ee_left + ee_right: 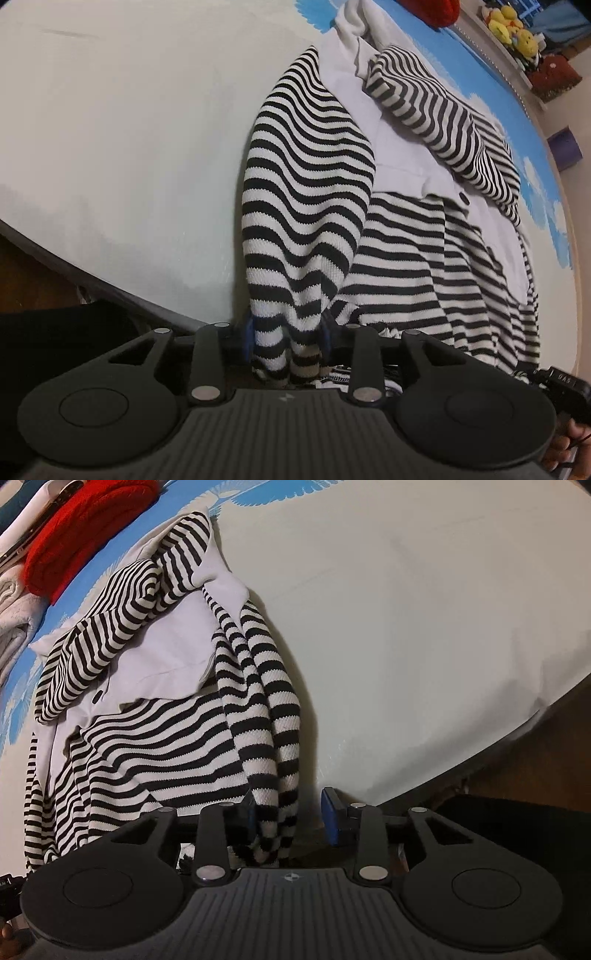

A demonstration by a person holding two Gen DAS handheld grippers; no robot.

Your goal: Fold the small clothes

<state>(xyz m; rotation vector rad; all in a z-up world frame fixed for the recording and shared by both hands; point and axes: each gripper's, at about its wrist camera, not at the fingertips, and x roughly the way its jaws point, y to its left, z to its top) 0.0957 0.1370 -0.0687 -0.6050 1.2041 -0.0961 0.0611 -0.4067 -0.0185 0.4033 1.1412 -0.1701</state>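
Black-and-white striped knit garment [306,206]: soft, light, limp, stretchy; take at hem corners; left claw [286,334] pinching bunched stripe fold; right claw [291,812] released, fabric between jaws, touching only the left pad.

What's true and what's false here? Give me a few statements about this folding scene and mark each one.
The striped garment is black and white. True.
Striped fabric sits between the left gripper's fingers. True.
The right gripper is clamped tight on the fabric. False: one blue pad stands clear of it.
The yellow plush toys lie on the garment. False: they sit away from it, past the far edge of the surface.
A red item lies beyond the garment. True.
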